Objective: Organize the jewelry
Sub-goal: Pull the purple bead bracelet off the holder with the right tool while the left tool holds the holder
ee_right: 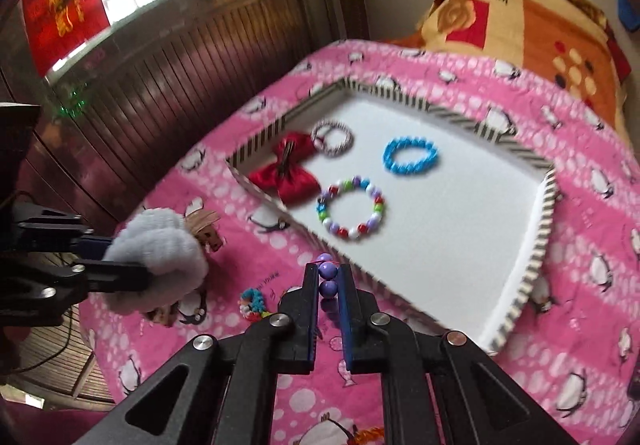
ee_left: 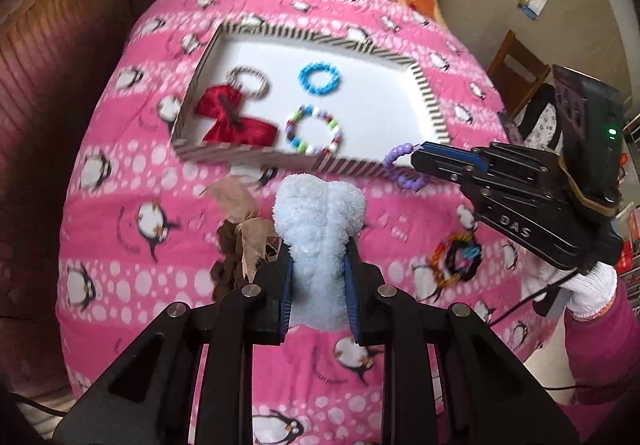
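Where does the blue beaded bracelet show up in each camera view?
Left wrist view: blue beaded bracelet sits upper centre, inside the striped-rim white tray.
Right wrist view: it sits right of centre, in the tray's far part.
Shared landmark: the red satin bow in the tray.

Left gripper angled downward, jaws clamped on a fluffy pale-blue scrunchie; right gripper angled downward, jaws pinching a purple bead bracelet; white-gloved hand behind it.
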Demonstrator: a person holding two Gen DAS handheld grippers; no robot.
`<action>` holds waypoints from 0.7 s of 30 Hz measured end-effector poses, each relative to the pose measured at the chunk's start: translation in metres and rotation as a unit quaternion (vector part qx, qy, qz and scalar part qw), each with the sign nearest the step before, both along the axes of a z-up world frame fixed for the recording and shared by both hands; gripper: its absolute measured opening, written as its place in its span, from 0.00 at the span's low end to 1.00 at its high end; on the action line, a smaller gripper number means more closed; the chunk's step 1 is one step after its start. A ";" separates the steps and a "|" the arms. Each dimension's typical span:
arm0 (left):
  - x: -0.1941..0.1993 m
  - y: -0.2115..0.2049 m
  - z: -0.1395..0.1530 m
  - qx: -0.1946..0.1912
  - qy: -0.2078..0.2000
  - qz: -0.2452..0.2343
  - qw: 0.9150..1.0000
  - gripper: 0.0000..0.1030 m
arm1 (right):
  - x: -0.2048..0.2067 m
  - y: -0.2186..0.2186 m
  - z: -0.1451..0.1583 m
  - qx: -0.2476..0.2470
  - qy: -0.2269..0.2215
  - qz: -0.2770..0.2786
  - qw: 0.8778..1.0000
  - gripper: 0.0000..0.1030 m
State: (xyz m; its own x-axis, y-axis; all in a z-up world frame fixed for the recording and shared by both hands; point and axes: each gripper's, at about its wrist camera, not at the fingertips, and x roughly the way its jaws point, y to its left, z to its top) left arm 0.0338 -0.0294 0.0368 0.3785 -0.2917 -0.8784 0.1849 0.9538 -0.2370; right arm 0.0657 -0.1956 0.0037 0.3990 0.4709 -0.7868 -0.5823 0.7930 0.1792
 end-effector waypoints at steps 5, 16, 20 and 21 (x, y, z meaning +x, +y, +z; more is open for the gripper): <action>0.015 -0.009 0.010 -0.003 -0.020 -0.013 1.000 0.20 | 0.003 -0.015 0.025 0.003 -0.023 -0.019 1.000 0.08; 0.057 -0.001 0.024 -0.077 -0.007 -0.007 0.997 0.20 | 0.017 -0.025 0.042 0.012 -0.037 -0.049 0.998 0.08; 0.063 0.006 0.022 -0.084 0.003 0.007 0.996 0.20 | 0.021 -0.026 0.043 0.014 -0.036 -0.051 0.998 0.08; 0.062 0.007 0.021 -0.084 0.004 0.008 0.996 0.20 | 0.022 -0.025 0.042 0.014 -0.035 -0.051 0.998 0.08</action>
State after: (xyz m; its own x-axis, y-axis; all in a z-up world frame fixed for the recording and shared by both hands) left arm 0.0957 -0.0224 0.0575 0.3770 -0.4289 -0.8209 0.1676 0.9033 -0.3950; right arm 0.0873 -0.2209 0.0460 0.4997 0.4463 -0.7424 -0.5110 0.8439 0.1634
